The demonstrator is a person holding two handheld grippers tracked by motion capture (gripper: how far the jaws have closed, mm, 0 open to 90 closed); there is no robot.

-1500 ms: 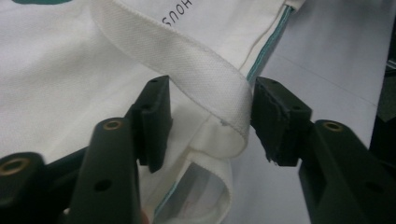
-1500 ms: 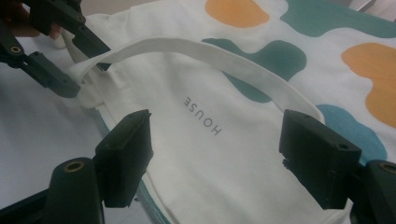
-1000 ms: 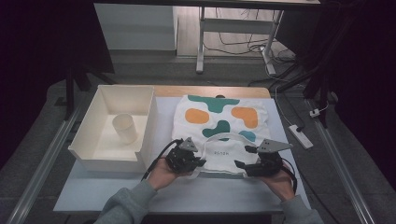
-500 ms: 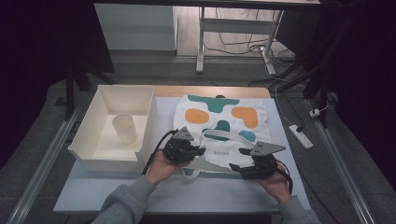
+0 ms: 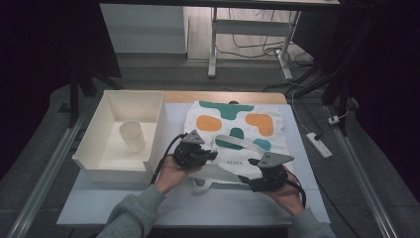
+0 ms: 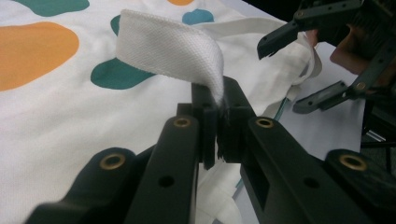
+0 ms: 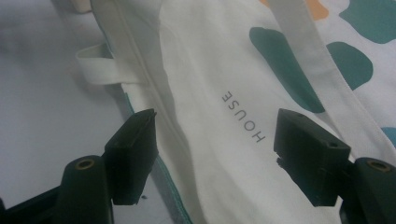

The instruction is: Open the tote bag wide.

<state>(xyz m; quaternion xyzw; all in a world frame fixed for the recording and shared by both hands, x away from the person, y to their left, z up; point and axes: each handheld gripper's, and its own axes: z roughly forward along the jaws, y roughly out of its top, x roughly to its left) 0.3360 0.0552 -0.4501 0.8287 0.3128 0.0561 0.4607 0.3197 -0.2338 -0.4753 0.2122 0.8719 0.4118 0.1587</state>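
A white tote bag point(image 5: 237, 134) with orange and teal blotches lies flat on the table, its mouth toward me. My left gripper point(image 5: 207, 156) is shut on one of its white straps point(image 6: 168, 51), which arches up from the pinched pads point(image 6: 208, 116) a little above the cloth. My right gripper point(image 7: 215, 135) stands open over the bag's hem by the printed word HOUSE point(image 7: 243, 116), with the cloth below its jaws and not pinched. In the left gripper view the right gripper point(image 6: 289, 70) is at the far right. The second strap point(image 7: 93, 70) loops out onto the table.
A white open bin point(image 5: 99, 163) stands left of the bag with a pale cup point(image 5: 131, 136) in it. A power strip point(image 5: 318, 145) lies off the table's right side. Bare table surface point(image 5: 148, 203) runs along the front edge.
My left gripper has risen a little and moved away from me with the strap in it. The right gripper has stayed almost in place.
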